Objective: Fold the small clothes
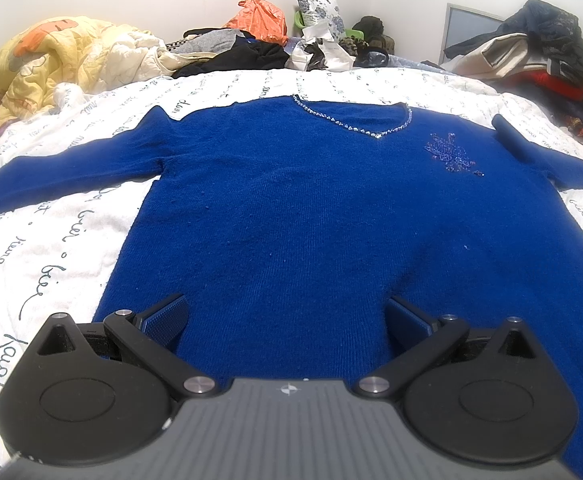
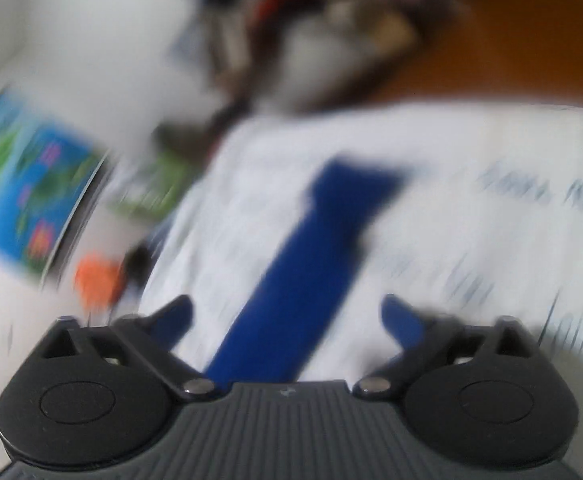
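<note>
Blue knit sweater [image 1: 311, 216] lies flat, front side up, on a white bedsheet [image 1: 51, 240] printed with cursive script. Both sleeves extend outward to either side. A beaded trim follows the neckline [image 1: 355, 120], and a beaded motif [image 1: 449, 154] sits on the chest. The left gripper [image 1: 287, 320] is positioned over the lower hem area of the sweater, its fingers spread wide with nothing between them. The right wrist view is heavily motion-blurred. It shows the right gripper [image 2: 287, 320] with fingers likewise spread apart, positioned above one sleeve [image 2: 311, 248] that runs away from the camera across the sheet. Piled clothing [image 1: 251, 52] and a yellow quilt [image 1: 51, 56] occupy the far end of the bed.
</note>
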`<state>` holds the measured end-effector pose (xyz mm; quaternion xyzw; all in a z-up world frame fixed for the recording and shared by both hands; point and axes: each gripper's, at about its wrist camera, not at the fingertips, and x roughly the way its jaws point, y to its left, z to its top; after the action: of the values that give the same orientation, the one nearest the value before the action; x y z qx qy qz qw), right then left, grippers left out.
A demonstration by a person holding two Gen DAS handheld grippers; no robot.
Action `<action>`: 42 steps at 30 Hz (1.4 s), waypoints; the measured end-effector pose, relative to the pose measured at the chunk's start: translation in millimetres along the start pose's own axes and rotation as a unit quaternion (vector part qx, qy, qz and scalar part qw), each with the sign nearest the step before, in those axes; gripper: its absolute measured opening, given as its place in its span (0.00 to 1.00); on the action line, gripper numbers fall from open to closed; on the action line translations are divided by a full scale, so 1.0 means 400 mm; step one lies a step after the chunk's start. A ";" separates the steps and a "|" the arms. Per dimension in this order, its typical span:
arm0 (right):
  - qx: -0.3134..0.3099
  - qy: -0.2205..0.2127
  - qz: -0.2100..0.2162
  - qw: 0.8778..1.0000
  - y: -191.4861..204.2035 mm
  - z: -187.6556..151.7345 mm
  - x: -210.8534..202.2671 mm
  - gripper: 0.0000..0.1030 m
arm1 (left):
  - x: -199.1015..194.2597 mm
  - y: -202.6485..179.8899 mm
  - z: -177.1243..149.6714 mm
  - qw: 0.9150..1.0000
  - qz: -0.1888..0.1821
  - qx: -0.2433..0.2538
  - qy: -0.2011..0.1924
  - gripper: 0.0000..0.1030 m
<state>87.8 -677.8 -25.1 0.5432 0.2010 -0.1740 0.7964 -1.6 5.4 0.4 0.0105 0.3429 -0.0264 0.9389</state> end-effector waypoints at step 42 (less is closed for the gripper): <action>-0.376 0.210 0.192 0.882 0.326 -0.837 -0.074 0.75 | 0.036 0.085 0.156 0.975 -0.178 -0.133 0.025 1.00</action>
<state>83.2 -317.6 -16.4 0.2550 0.3056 0.1885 0.8978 51.4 36.2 39.0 -0.1755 0.3630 -0.1471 0.9032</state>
